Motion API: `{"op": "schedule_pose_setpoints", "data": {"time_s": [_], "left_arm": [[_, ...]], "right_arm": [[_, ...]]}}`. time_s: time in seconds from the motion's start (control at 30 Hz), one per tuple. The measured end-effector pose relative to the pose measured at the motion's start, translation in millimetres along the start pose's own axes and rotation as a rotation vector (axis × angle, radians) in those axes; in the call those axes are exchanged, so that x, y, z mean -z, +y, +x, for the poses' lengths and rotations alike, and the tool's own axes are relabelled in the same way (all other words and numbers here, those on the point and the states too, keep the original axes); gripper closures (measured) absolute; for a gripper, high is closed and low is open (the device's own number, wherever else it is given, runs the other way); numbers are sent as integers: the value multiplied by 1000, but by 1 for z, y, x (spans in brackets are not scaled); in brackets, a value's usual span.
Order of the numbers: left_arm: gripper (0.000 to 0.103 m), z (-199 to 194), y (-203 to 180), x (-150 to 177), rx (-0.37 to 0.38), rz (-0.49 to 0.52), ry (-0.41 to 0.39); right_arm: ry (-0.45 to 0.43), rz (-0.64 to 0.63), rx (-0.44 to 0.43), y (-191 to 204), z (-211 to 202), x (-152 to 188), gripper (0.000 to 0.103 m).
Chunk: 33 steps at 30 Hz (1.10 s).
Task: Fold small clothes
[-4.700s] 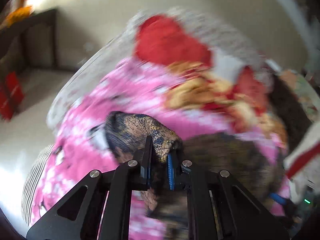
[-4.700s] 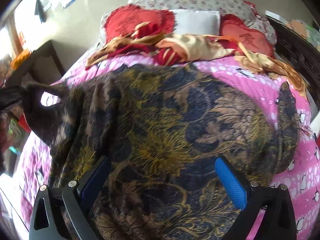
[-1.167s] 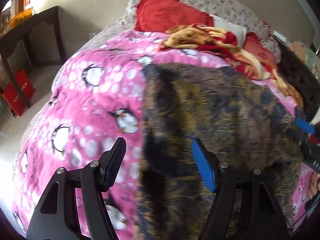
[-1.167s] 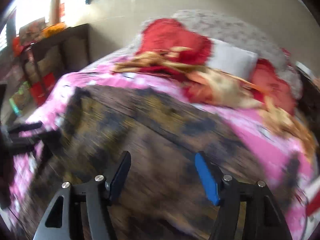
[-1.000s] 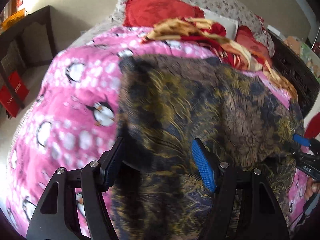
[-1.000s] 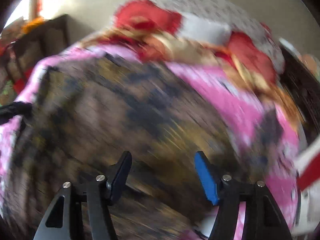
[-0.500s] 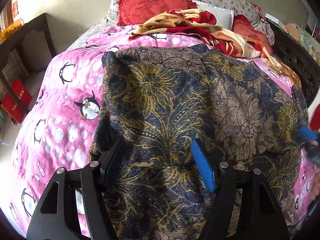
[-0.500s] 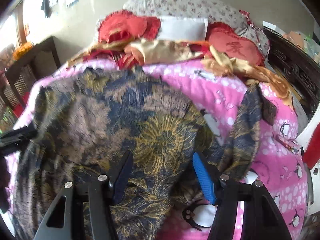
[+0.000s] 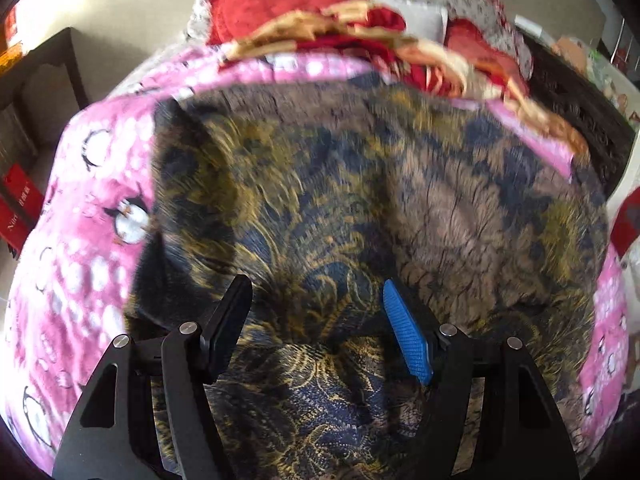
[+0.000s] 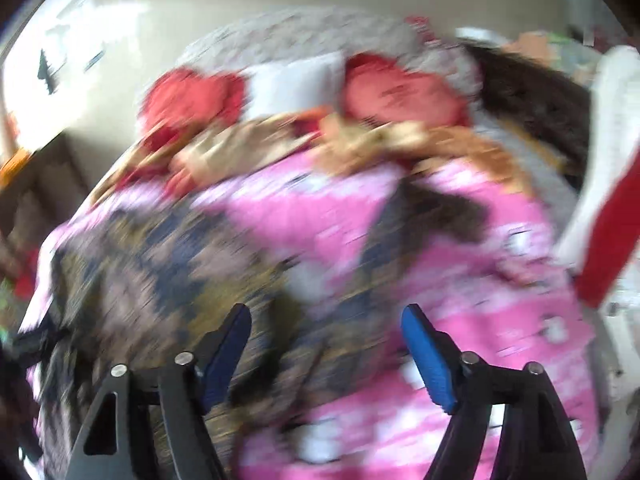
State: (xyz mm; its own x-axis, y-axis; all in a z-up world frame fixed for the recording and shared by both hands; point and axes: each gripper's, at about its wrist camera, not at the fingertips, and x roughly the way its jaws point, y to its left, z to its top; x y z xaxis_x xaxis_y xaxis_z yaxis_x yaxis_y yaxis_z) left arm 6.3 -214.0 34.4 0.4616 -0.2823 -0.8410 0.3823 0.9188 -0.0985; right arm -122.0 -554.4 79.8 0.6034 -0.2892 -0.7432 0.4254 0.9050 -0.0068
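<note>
**Patterned garment spread on the bed, both hand-held grippers open above it**

A dark garment (image 9: 360, 208) with a gold and blue floral print lies spread across a pink blanket (image 9: 80, 248) printed with penguins, covering most of the middle of the bed. In the left wrist view its left edge runs down beside a penguin figure, and its far edge stops short of a heap of red and tan cloth (image 9: 360, 36) near the head of the bed. Behind that heap sit red cushions (image 9: 256, 0) and a white pillow (image 9: 416, 16).

The left hand-held gripper (image 9: 316, 320) hangs over the near part of the garment with its jaws apart; the cloth lies under and between the 2 fingers, but the pads do not press on it.

The right wrist view is heavily blurred. The right hand-held gripper (image 10: 324, 344) is also open, its jaws having just been widening, and nothing is clamped between them. Below it the right edge of the garment (image 10: 168, 280) meets bare pink blanket (image 10: 480, 320), and a narrow strip of the dark cloth (image 10: 424, 216) reaches out towards the far right of the bed.

A dark wooden table (image 9: 44, 60) stands at the left of the bed.
</note>
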Motion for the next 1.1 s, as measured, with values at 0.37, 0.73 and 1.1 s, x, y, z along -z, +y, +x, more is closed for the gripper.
{"op": "schedule_pose_setpoints", "data": {"time_s": [0.37, 0.73, 1.1], "left_arm": [[34, 12, 0, 4, 5, 9, 52], [35, -24, 24, -10, 28, -58, -17], [35, -95, 83, -26, 15, -247, -236]], "right_arm": [[49, 237, -32, -63, 76, -71, 23], [-46, 178, -261, -76, 60, -95, 101], [-203, -532, -992, 90, -141, -82, 101]]}}
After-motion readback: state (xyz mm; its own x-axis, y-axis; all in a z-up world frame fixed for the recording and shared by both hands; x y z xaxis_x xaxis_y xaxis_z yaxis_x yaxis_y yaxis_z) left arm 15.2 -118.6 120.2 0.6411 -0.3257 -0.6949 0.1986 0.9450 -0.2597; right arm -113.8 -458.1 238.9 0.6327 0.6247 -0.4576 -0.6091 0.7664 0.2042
